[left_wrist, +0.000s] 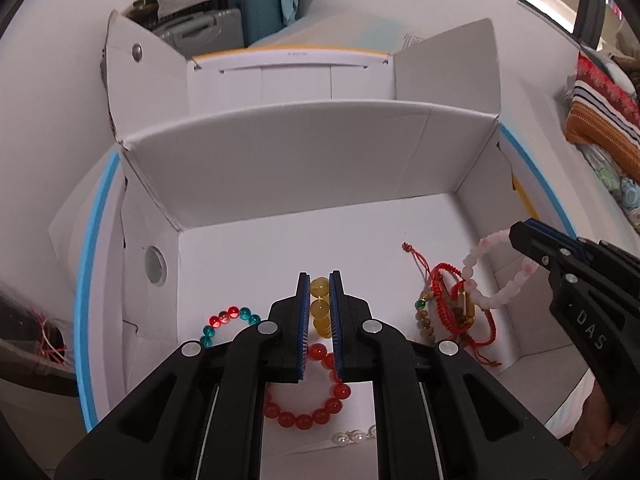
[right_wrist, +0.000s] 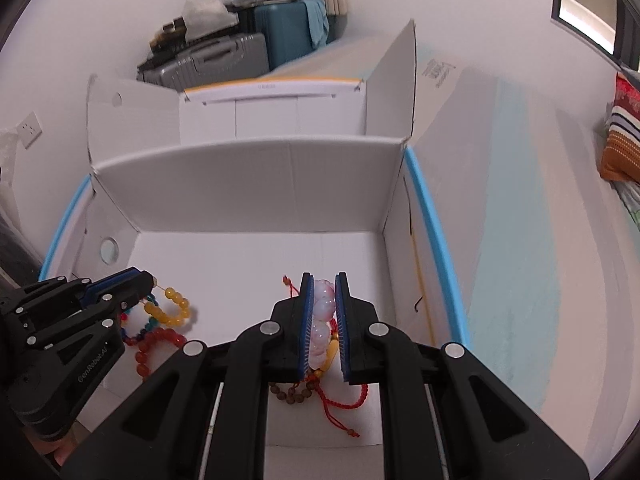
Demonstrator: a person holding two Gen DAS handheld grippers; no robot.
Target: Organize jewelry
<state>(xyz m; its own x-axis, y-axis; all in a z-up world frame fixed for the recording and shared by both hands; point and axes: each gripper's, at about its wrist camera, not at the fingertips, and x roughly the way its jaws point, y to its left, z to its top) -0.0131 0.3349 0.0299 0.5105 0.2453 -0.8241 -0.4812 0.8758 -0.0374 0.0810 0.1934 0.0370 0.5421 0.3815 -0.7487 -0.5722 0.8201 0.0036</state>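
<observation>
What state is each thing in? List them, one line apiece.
left gripper: shut on yellow bead bracelet.
right gripper: shut on pink bead bracelet.
yellow bead bracelet: pinched, partly lifted.
pink bead bracelet: pinched, hanging.
red bead bracelet: lying loose.
red cord bracelet: lying tangled.
cardboard box: flaps open.

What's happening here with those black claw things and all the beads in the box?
A person is sorting bracelets in a white cardboard box, a handheld gripper in each hand. The left gripper is shut on a yellow bead bracelet; the right gripper is shut on a pale pink bead bracelet. A red bead bracelet, red cord bracelets and others lie on the box floor.
</observation>
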